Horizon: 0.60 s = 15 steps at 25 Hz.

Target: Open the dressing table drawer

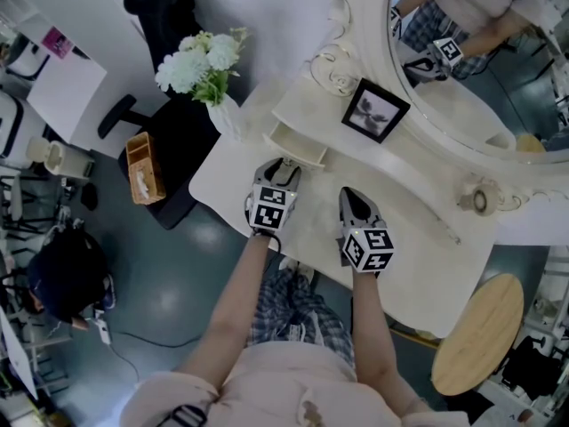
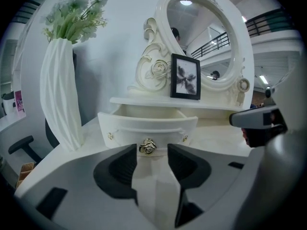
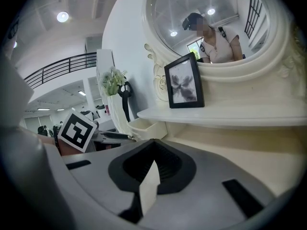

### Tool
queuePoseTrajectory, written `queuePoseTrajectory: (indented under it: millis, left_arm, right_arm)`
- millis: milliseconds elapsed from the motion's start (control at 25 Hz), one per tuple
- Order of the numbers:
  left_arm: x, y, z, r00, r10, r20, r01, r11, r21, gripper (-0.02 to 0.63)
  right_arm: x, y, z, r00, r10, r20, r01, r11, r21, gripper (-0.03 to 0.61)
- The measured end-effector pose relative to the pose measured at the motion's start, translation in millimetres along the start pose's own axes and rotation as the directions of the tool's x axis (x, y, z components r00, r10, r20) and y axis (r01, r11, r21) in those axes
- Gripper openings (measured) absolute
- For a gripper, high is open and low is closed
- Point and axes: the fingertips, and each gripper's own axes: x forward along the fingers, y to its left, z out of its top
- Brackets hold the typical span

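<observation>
Head view: the drawer (image 1: 298,145), centre frame, stands pulled out over the worktop (image 1: 427,238). The left gripper (image 1: 283,165) is at its front and the right gripper (image 1: 351,198) is beside it.
Left gripper view: the jaws are partly apart, with the knob (image 2: 147,146) just ahead between them, ungripped. The opening looks done, so the next move is probably to back straight off.
Right gripper view: the jaws are closed and empty.

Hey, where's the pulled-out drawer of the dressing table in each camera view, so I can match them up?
Head view: the drawer juts from the left end of the shelf, just above the left gripper.
Left gripper view: the drawer is at centre, its knob just beyond the jaws.
Right gripper view: the drawer is left of centre, under the shelf's end.
Shared landmark: the black picture frame on the shelf.
</observation>
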Motion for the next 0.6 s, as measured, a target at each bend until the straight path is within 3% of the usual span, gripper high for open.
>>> queuePoseTrajectory:
  millis: [160, 600]
  left_arm:
    - [-8, -4, 1, 0.999, -0.036, 0.004, 0.036, 0.999, -0.027, 0.314]
    - [-68, 10, 51, 0.983, 0.019, 0.183, -0.008, 0.998, -0.064, 0.334]
  right_arm:
    - [-4, 1, 2, 1.0, -0.006, 0.006, 0.006, 1.0, 0.0, 0.015]
    - [-26, -7, 25, 0.996, -0.049, 0.071, 0.049, 0.999, 0.005, 0.015]
